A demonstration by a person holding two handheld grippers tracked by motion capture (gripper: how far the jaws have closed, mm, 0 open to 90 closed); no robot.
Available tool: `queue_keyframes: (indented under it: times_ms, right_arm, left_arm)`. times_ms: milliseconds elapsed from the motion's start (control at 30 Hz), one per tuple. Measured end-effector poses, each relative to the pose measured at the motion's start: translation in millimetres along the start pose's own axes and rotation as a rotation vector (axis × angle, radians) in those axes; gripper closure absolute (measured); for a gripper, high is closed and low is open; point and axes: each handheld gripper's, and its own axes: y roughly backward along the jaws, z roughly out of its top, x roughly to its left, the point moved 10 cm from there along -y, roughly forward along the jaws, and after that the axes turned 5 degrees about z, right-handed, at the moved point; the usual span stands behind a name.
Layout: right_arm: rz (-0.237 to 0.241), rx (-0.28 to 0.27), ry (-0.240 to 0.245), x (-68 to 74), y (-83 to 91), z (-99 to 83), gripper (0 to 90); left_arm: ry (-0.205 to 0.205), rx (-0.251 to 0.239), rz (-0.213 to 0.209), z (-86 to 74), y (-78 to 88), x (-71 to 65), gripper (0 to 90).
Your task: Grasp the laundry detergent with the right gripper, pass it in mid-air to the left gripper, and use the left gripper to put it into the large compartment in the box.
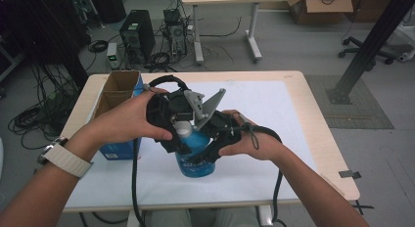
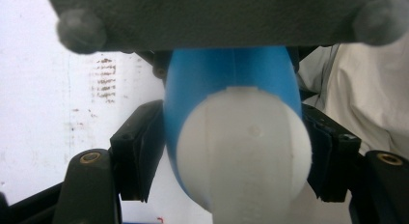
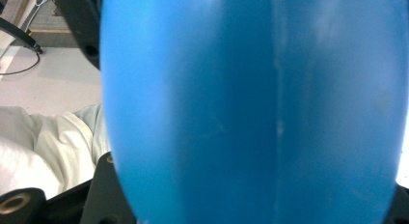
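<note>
My table (image 1: pixel 313 139) has a pale wood top, and a white mat (image 1: pixel 274 114) covers most of it, leaving a wood strip bare along the left, right and far edges. On the mat stands the blue bottle (image 1: pixel 195 161), near the edge closest to me. An open cardboard box (image 1: pixel 117 92) with blue sides sits at the left, partly on the mat.

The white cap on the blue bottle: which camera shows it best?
The left gripper view: the white cap sits close and round between the jaws. The high view shows a small bit of it; the right gripper view shows blue bottle side.
</note>
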Motion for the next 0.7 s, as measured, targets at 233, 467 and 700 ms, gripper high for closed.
queue_keyframes:
  times_ms: [233, 467, 700]
  right_arm:
    - [-0.005, 0.002, 0.003, -0.1, -0.8, 0.2, 43.3]
    - [-0.006, 0.001, 0.004, 0.1, -1.6, 0.8, 43.3]
    - [-0.005, -0.01, 0.009, 0.2, -2.2, 1.5, 43.3]
  left_arm:
    - [-0.003, 0.005, -0.005, -0.9, 0.2, -1.6, 37.3]
    - [-0.001, 0.002, 0.002, -0.7, 0.6, -1.9, 37.8]
    - [0.004, 0.015, 0.012, -1.6, 1.3, -2.2, 38.1]
